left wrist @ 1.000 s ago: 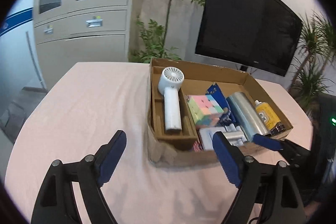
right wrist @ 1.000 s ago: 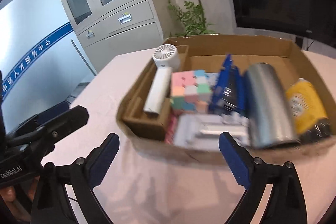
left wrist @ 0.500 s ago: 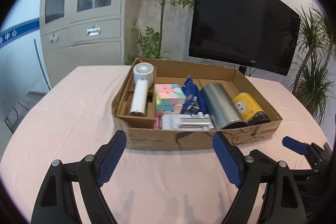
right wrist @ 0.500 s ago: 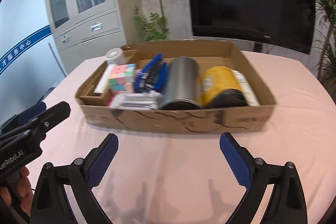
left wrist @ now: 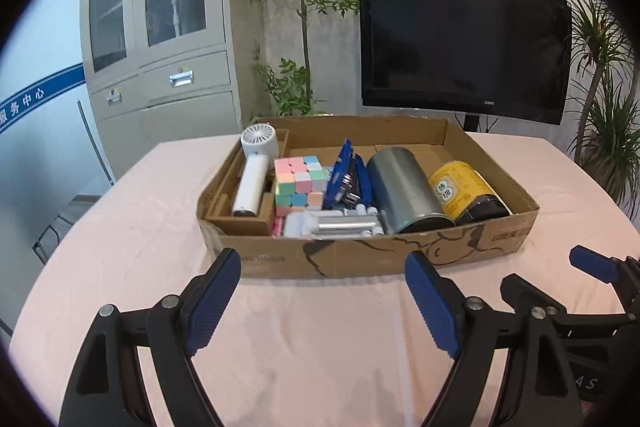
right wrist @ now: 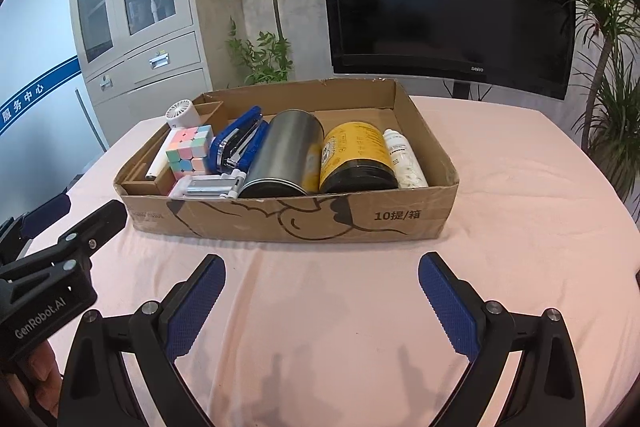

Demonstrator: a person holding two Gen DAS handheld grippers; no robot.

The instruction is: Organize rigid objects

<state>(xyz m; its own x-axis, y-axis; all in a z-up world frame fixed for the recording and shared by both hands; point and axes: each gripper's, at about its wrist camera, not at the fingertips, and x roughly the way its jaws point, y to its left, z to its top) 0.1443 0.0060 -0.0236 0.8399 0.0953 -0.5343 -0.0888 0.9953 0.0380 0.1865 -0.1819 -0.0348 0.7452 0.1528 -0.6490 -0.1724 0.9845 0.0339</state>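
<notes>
A second ago the cardboard box [left wrist: 360, 259] sat close and slanted in both views. Now it sits farther off and straight on the pink table [left wrist: 320, 347]. Both tools have pulled back. The left gripper [left wrist: 324, 291] and the right gripper [right wrist: 320, 291] are wide open and hold nothing. The silver can [right wrist: 286, 155], yellow jar [right wrist: 356, 155], color cube [left wrist: 300, 181], little white fan [left wrist: 256, 167] and blue stapler [right wrist: 240, 143] lie in the box. Only the right view shows the white bottle [right wrist: 404, 163] beside the jar.
</notes>
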